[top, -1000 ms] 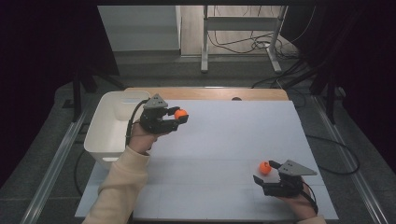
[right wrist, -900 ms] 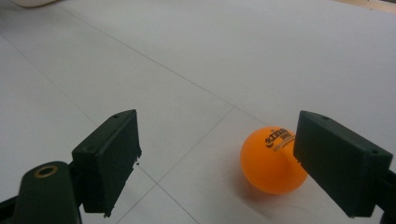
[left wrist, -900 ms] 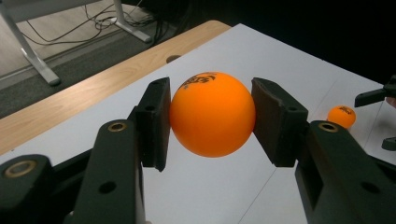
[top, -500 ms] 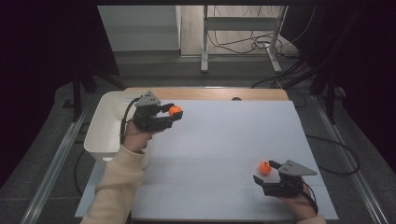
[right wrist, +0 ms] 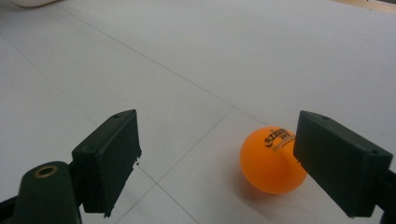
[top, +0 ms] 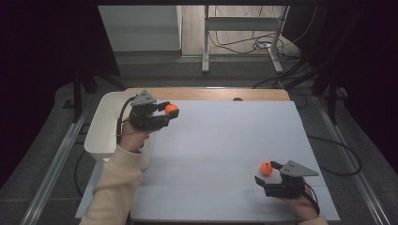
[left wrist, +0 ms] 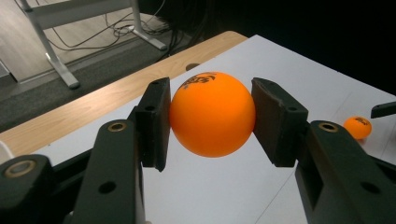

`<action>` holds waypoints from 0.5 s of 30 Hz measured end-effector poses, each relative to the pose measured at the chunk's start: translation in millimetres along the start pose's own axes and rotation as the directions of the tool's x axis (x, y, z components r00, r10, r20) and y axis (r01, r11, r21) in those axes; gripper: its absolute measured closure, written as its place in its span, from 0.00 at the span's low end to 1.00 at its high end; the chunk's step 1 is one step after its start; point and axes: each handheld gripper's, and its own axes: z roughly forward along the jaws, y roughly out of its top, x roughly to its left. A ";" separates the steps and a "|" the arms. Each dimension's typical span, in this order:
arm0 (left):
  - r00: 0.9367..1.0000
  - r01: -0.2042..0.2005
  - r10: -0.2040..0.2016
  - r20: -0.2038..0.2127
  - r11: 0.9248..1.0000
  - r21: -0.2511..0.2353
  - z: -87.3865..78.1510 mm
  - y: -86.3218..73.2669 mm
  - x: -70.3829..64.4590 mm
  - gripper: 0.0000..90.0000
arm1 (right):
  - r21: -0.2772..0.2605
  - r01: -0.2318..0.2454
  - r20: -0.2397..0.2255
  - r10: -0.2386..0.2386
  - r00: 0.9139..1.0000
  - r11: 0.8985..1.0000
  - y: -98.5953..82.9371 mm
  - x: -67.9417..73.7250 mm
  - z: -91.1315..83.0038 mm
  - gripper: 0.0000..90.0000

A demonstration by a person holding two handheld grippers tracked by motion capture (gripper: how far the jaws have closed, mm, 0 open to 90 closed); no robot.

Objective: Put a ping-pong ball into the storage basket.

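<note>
Ball, orange, light and likely slippery, sits clamped across its middle in the left gripper at ten o'clock on the bench, beside the white bin. A second ball lies at five o'clock between the spread jaws of the right gripper; best pinched at its widest.

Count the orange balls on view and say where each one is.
2. One orange ball is clamped in the left hand-held gripper beside the white bin; the other ball lies between the open right hand-held gripper's jaws.

The orange ball looks like smooth, matt plastic with black print. The left hand-held gripper has matt black plastic jaws with brass-coloured rivets. The bench has a matt white top and a wooden far edge.
</note>
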 end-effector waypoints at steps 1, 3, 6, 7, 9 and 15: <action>1.000 0.001 -0.001 -0.004 1.000 -0.003 -1.4 0.0 1.1 0.56 | 0.001 0.001 0.000 -0.001 1.000 1.000 0.0 0.1 0.0 0.17; 1.000 0.002 -0.002 -0.007 1.000 -0.004 -2.3 0.0 1.7 0.56 | 0.001 0.001 0.000 -0.001 1.000 1.000 0.0 0.1 0.0 0.17; 1.000 0.006 -0.006 -0.015 1.000 -0.008 -4.3 -0.3 4.0 0.56 | 0.001 0.000 0.001 0.000 1.000 1.000 0.0 0.0 0.1 0.17; 1.000 0.007 -0.007 -0.019 1.000 -0.009 -5.0 -0.3 4.6 0.56 | 0.002 0.001 0.001 -0.001 1.000 1.000 0.0 0.0 0.1 0.17; 1.000 0.008 -0.009 -0.024 1.000 -0.013 -6.7 -0.4 6.1 0.56 | 0.003 0.002 0.001 -0.002 1.000 1.000 0.0 0.1 0.2 0.17; 0.999 0.018 -0.019 -0.041 1.000 -0.021 -10.9 -1.2 11.2 0.56 | 0.003 0.003 0.002 -0.003 1.000 1.000 0.0 0.2 0.2 0.17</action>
